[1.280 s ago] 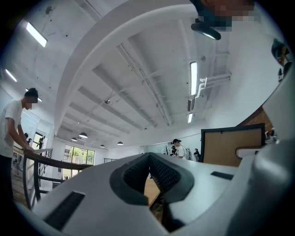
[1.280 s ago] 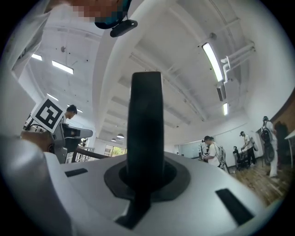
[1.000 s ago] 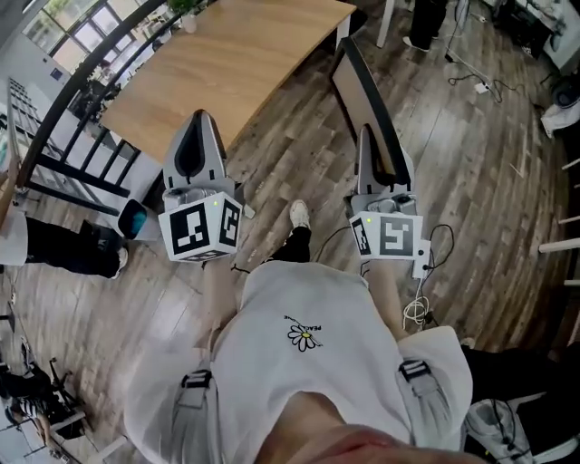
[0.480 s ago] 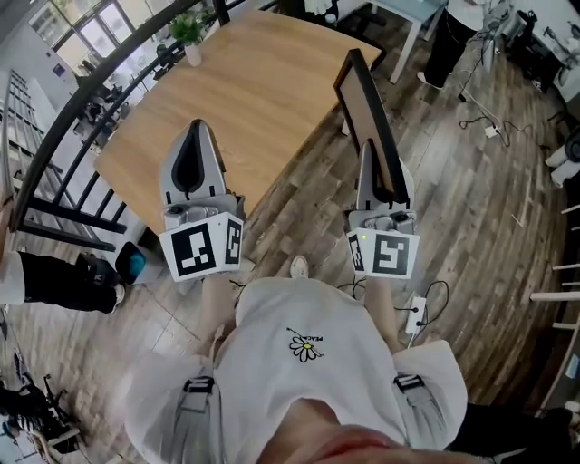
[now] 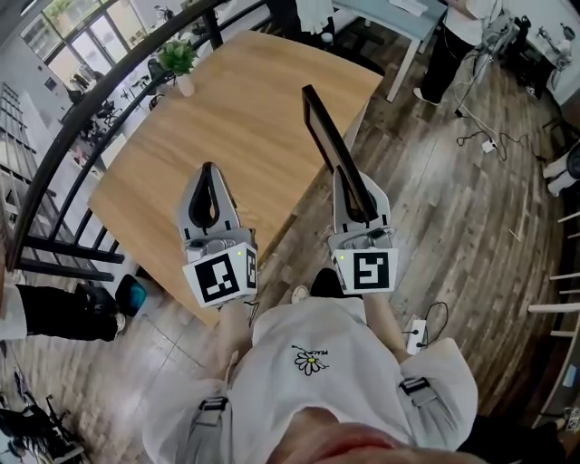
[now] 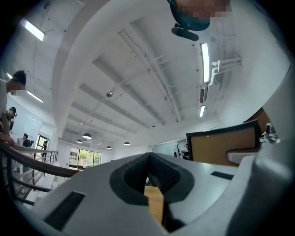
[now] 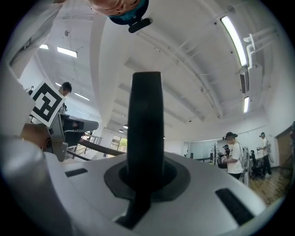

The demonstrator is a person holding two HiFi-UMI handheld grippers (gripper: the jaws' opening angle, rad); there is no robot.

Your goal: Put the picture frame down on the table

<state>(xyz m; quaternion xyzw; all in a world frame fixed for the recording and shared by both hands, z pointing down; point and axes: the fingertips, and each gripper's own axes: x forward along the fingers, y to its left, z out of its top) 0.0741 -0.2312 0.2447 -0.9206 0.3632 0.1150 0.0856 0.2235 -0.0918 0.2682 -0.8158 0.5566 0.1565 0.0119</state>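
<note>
The picture frame point(image 5: 331, 145), black-edged with a brown back, stands upright and edge-on above the near right part of the wooden table point(image 5: 245, 100). My right gripper point(image 5: 353, 186) is shut on its lower end. In the right gripper view the picture frame point(image 7: 145, 120) rises as a dark bar out of the right gripper point(image 7: 145, 177). My left gripper point(image 5: 208, 172) hovers over the table's near edge, shut with nothing in it. The left gripper point(image 6: 150, 159) shows its jaws meeting at the tips, and the picture frame point(image 6: 223, 145) stands to its right.
A small potted plant point(image 5: 178, 62) stands at the table's far left corner. A dark railing point(image 5: 82, 118) runs along the left. Another table point(image 5: 399, 18) and a standing person point(image 5: 458, 36) are behind. A cable and power strip point(image 5: 417, 335) lie on the wooden floor.
Both grippers have moved forward from above the floor to over the table's near edge. The frame went with the right gripper and now stands above the tabletop.
</note>
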